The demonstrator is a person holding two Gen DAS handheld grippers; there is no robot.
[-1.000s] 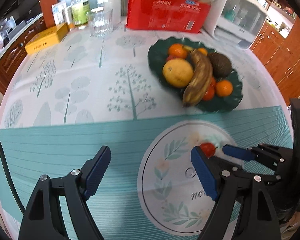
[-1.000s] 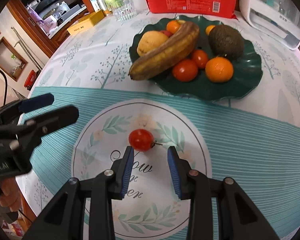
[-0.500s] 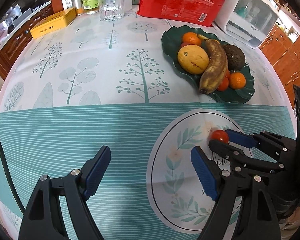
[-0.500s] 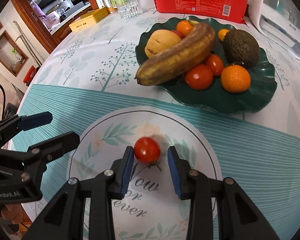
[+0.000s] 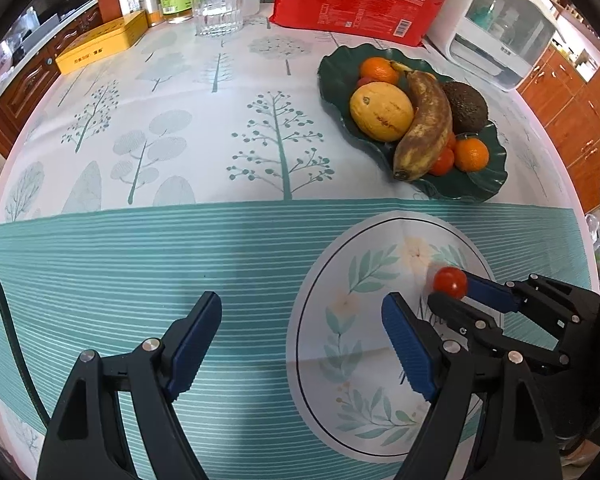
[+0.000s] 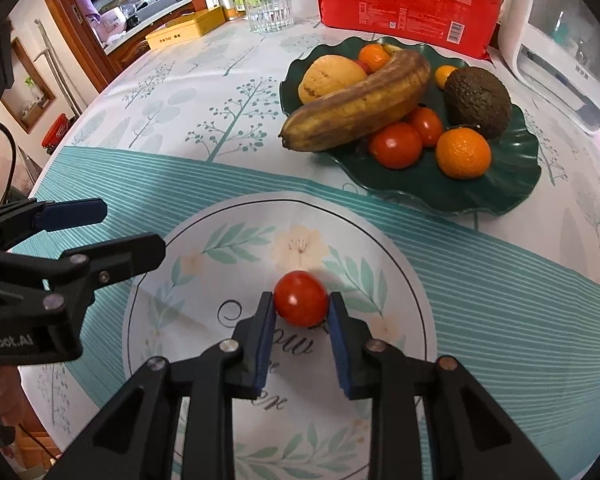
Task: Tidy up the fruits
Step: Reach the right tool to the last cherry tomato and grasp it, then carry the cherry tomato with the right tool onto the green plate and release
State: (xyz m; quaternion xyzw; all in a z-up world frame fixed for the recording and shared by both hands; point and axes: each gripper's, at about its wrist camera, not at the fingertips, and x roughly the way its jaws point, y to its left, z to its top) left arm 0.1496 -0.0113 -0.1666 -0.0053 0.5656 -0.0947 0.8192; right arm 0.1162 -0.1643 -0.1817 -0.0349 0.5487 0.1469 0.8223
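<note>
Your right tool (image 6: 301, 312) has just closed its jaws and now pinches the cherry tomato (image 6: 301, 299) on the counter (image 6: 500, 280), over the printed round motif, short of the green fruit plate (image 6: 512, 184). Your left tool (image 5: 300, 340) hangs released, holding nothing.

Even, bright indoor light falls across the patterned tabletop (image 5: 228, 92), with soft, short shadows under the green plate (image 6: 512, 184) ahead of the tool and a faint one beneath the tomato (image 6: 301, 299). Both fisheye views bend straight lines hard towards the edges, where black vignetting closes the corners. Focus holds sharp from near to far; mild glare sits on the white appliance (image 6: 560, 48) and the glass (image 5: 218, 8)
</note>
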